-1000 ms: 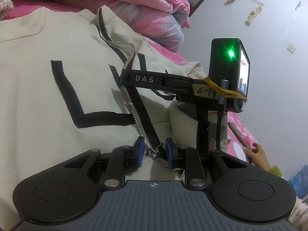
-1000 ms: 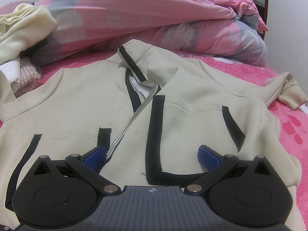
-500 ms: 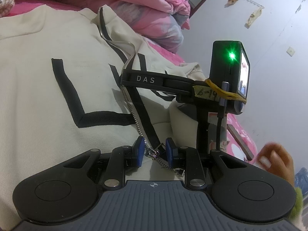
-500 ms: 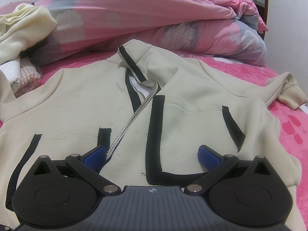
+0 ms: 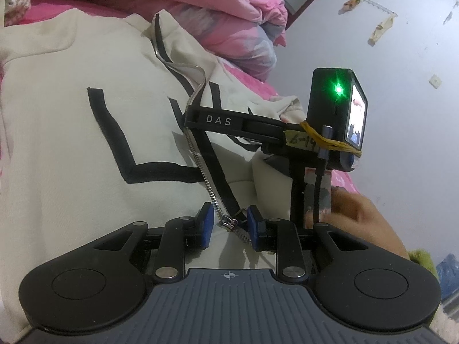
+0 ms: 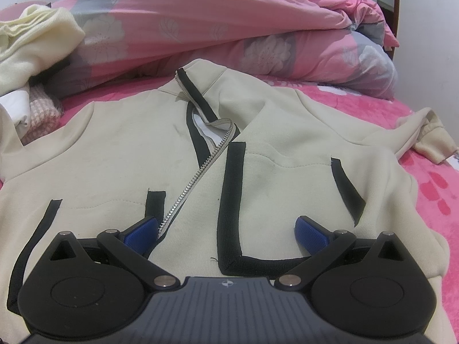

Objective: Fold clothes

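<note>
Two hand-held grippers work over one cream zip-up hoodie (image 6: 120,154) with black trim, spread front-up on a bed (image 6: 373,106) covered by a pink sheet. Left hand-held gripper (image 5: 229,223): blue pads set narrow, a small gap between them, with the zipper pull (image 5: 228,223) and the lower end of the zipper (image 5: 200,166) lying in that gap; whether the pads actually press the pull cannot be told. Right hand-held gripper (image 6: 226,229): blue fingers (image 6: 311,233) spread wide and holding nothing, low over the hoodie's hem, the left finger just beside the zipper teeth (image 6: 186,189) and the right finger near the slanted black pocket trim (image 6: 347,195); an L-shaped black band (image 6: 229,200) runs between the two fingers. In the left wrist view the right unit appears from the side, carrying a black camera block (image 5: 332,120) with a green light lit and a yellow band around it; a person's hand (image 5: 358,218), blurred, is just beside its post. The zipper is partly open at the neck. A pink floral quilt (image 6: 229,28) is heaped along the far edge of the bed, a pale yellow garment (image 6: 37,43) lies at the far left corner, and one hoodie sleeve (image 6: 424,134) reaches toward the right edge.
</note>
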`<state>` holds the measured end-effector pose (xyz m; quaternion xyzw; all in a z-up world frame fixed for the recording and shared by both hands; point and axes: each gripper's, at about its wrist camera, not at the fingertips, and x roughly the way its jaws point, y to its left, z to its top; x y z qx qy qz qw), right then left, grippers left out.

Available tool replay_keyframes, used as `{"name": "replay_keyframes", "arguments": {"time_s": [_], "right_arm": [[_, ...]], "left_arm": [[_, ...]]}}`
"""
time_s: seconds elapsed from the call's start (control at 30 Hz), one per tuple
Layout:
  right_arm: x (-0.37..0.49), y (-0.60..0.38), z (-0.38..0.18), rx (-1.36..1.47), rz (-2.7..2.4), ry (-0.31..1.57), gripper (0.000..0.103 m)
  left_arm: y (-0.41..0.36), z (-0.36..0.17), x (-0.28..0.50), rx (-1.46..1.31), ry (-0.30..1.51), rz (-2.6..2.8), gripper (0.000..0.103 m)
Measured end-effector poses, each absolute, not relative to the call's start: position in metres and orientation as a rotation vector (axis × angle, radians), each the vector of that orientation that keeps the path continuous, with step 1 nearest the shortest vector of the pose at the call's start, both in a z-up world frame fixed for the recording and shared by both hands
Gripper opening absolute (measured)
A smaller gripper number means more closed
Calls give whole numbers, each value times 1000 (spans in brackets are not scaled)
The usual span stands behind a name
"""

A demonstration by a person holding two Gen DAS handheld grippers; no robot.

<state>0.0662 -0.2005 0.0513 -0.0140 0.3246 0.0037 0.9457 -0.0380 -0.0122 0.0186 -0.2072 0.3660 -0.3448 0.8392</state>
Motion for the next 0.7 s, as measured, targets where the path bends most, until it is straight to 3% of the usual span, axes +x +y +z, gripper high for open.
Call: {"name": "replay_keyframes", "arguments": {"time_s": [0.47, 0.7], "right_arm": [[68, -207, 53, 4, 45, 672, 103], [44, -249, 73, 286, 211, 593, 103]], "left_arm": [[0, 30, -59, -454, 741, -694, 28], [4, 33, -63, -461, 746, -702, 29]]}}
